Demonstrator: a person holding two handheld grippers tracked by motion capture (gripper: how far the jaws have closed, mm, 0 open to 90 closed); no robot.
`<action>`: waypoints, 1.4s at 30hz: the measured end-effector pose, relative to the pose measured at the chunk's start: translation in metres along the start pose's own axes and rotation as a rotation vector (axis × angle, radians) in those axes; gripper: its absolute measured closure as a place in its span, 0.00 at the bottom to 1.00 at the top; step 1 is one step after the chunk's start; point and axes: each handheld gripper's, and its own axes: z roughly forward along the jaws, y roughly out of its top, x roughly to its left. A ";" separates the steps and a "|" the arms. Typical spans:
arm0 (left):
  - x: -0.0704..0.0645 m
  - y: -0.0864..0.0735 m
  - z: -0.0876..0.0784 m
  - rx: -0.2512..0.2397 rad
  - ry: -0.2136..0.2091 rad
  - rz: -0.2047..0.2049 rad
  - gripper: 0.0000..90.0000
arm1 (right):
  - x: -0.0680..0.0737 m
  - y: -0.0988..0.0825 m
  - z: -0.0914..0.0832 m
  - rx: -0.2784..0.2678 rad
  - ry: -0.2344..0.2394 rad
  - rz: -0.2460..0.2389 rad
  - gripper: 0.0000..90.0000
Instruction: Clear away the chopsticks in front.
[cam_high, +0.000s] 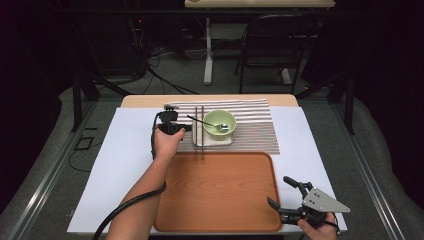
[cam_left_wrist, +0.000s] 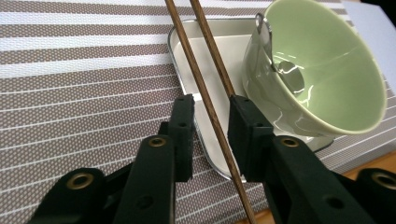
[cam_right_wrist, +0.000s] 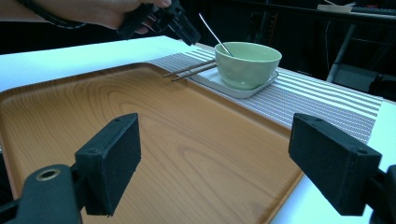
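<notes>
Lying between left gripper (cam_left_wrist: 210, 126) pads, chopsticks (cam_left_wrist: 212, 114)

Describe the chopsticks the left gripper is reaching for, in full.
The chopsticks are two thin, straight, dark brown sticks that look like wood. They lie side by side, near parallel, on the striped placemat, crossing the white dish's edge beside the green bowl. In the high view their near ends reach the wooden tray. The left gripper straddles them; whether its pads press is unclear.
</notes>
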 end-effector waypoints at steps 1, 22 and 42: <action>0.000 0.000 0.002 0.000 0.001 -0.003 0.83 | 0.000 0.000 0.000 -0.001 0.004 0.004 0.18; -0.003 0.005 0.031 0.010 0.001 -0.062 0.89 | 0.001 0.001 0.000 0.003 0.021 0.020 0.18; -0.004 0.005 0.046 0.051 0.009 -0.107 0.89 | 0.001 0.001 -0.001 -0.002 0.025 0.016 0.19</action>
